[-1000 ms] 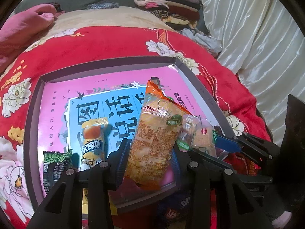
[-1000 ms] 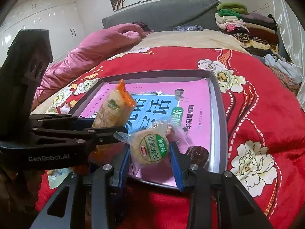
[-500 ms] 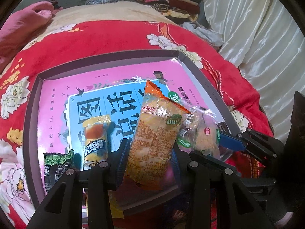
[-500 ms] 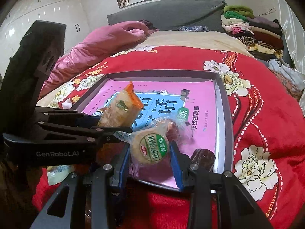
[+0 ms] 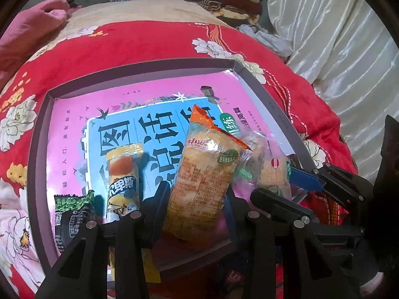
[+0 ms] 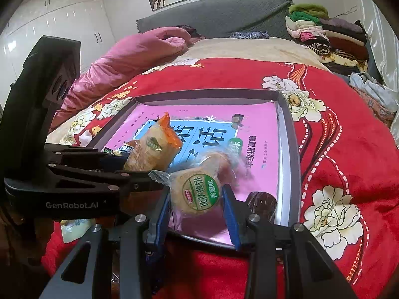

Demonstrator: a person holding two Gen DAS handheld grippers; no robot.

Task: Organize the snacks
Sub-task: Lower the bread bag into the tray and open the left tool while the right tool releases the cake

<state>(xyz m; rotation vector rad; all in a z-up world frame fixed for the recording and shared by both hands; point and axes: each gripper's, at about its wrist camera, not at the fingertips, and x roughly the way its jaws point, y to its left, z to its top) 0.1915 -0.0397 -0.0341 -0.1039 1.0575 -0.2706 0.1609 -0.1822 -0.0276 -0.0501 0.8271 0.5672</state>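
Left gripper (image 5: 197,206) pinches an orange cake pack (image 5: 204,182), right gripper (image 6: 197,199) a round biscuit pack (image 6: 199,193), both over the tray (image 6: 290,149); light, crinkly, crushable, so grip mid-body gently.

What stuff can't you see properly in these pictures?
- Left wrist view: the bottom of the orange snack packet is hidden between the left gripper fingers.
- Left wrist view: the dark green packet is partly behind the gripper frame.
- Right wrist view: the brown snack in the tray sits partly behind the right gripper; its label is unreadable.
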